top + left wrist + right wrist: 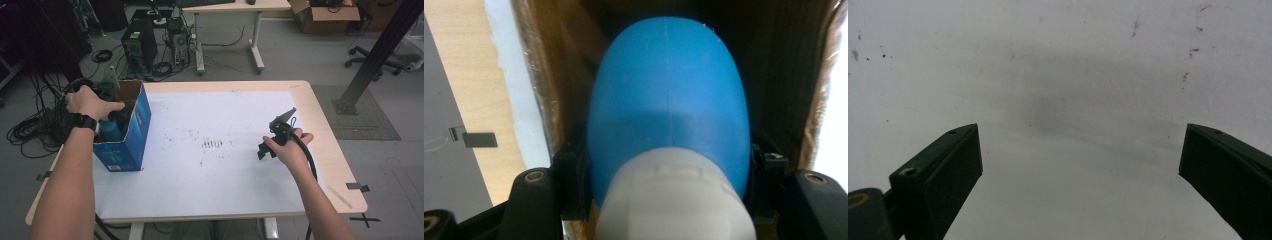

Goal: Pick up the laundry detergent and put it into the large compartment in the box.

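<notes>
A: Blue bottle clamped in the left gripper; black jaws pressed against both flanks near the shoulder; smooth, matte, rounded like an egg, with a fine mould seam down the middle.

B: White cap nearest the lens; ribbed or stepped along its upper edge, pale grey-white, wide enough to cover the bottle's lower part in the left gripper view.

A: Sunk inside the cardboard box; brown inner walls close on both sides of the bottle; blue printed outside, flaps open at the top.

B: Seen from the high view as a patch of blue low in the box mouth, under the left hand; hand curled over the gripper body, black watch on the wrist.

A: Box at the left edge of the bench, standing on the white sheet; sheet speckled with small dark marks around its middle.

B: Whether touching the box floor or hanging above it, impossible to tell; base of the bottle lost in shadow.

A: Right gripper well apart from the box, over the right part of the sheet, held in the right hand; cable trailing back along the forearm.

B: Jaws there spread wide, nothing between them; bare, spotted white sheet and a soft shadow in front of them in the right gripper view.
</notes>
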Demonstrator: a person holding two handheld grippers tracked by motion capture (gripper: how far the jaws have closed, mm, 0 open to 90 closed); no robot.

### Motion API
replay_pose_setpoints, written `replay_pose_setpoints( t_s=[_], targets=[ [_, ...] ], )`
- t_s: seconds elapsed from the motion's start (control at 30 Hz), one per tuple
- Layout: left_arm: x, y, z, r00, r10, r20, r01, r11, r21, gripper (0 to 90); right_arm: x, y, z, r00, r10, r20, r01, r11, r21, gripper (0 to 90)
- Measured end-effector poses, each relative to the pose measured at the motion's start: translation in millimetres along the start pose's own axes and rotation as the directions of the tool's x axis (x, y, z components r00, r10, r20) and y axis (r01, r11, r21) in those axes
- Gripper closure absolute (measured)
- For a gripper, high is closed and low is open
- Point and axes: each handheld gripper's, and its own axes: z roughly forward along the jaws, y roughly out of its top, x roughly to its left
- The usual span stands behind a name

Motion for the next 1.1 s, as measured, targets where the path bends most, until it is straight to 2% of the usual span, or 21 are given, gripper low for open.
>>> replay_pose_setpoints(
  t_s=[0.3,1.1],
  targets=[
    [-0.6,0.1,6.6,1.0000,0.003,0.002,-0.003,1.0000,0.009,37.6,-1.1,-1.0,0.4,1.0000,-0.002,0.000,0.002,1.000,0.000,3.9],
    [-2.4,-0.1,8.3,0.9997,0.024,0.001,-0.024,0.9997,0.001,37.1,-1.8,-3.6,-1.3,1.0000,0.002,-0.002,-0.002,1.000,-0.003,3.9]
  ],
)
